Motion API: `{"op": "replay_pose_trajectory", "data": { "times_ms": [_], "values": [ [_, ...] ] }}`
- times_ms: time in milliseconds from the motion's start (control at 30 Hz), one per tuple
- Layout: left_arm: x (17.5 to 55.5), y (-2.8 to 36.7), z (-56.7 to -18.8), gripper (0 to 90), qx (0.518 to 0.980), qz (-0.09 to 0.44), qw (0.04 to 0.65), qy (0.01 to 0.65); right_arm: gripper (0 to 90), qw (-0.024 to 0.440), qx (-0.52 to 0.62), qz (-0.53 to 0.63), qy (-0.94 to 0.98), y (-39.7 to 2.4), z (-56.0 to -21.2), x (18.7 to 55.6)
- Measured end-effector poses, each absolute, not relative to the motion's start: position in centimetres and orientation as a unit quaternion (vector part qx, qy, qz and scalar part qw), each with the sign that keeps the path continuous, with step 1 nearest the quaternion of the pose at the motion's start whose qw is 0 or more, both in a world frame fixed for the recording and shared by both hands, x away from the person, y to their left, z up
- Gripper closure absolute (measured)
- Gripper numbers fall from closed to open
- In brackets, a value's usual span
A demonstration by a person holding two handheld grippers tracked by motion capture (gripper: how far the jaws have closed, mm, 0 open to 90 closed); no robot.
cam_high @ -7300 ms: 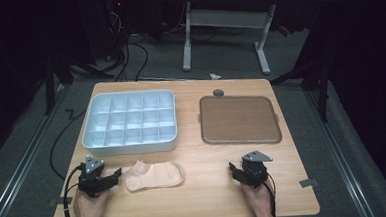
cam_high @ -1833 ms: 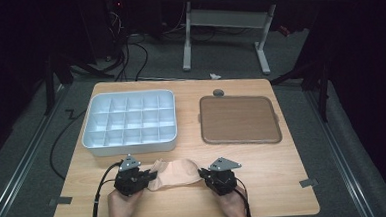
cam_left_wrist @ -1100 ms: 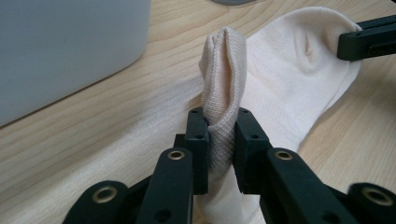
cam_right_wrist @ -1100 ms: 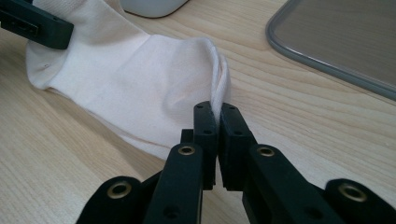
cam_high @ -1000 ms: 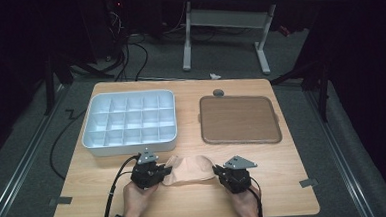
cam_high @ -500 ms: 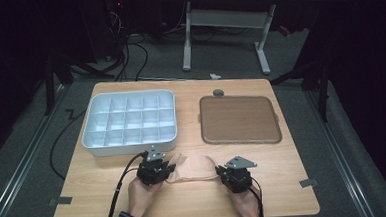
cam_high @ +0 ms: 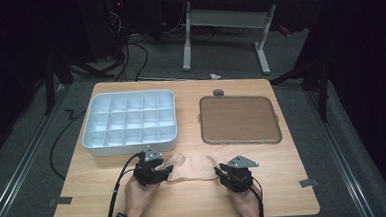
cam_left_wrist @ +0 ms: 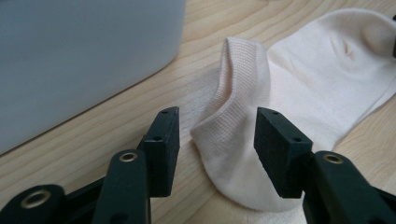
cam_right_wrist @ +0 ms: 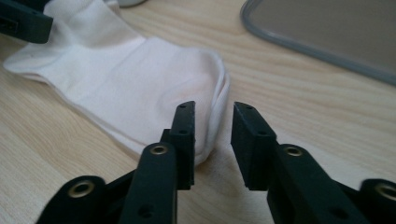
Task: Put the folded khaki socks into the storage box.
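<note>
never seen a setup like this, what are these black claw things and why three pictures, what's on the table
A person sits at a wooden table and holds a hand tool in each hand. Each tool ends in two black jaws that pinch things.

The high view comes from a fixed camera above, looking down on the table. The other two come from small cameras riding on the tools, looking along the jaws.

On the table lie a pale sock, a white tray divided into compartments, and a flat brown tray.

The left gripper is open, its jaws standing either side of the sock's ribbed cuff. The right gripper is open too, with the sock's other end between its jaws. Neither has closed on the sock yet.
</note>
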State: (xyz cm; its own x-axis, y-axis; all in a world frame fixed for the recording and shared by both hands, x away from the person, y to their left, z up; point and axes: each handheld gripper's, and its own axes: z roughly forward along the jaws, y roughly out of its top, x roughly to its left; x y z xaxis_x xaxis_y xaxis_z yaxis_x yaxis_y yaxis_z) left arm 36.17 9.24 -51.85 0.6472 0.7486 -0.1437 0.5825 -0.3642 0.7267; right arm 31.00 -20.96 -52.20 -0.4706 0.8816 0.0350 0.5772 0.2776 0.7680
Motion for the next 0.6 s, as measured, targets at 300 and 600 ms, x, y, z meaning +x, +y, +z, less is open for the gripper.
{"op": "replay_pose_trajectory", "data": {
  "times_ms": [300,600],
  "values": [
    [36.9,10.3,-52.2,50.9,0.803,0.086,0.402,0.431,83.5,0.189,0.437,0.405,0.781,-19.5,-50.1,30.6],
    [37.0,9.9,-52.8,59.9,0.815,0.096,0.389,0.419,84.6,0.138,0.407,0.405,0.807,-14.9,-51.3,32.1]
  ]
}}
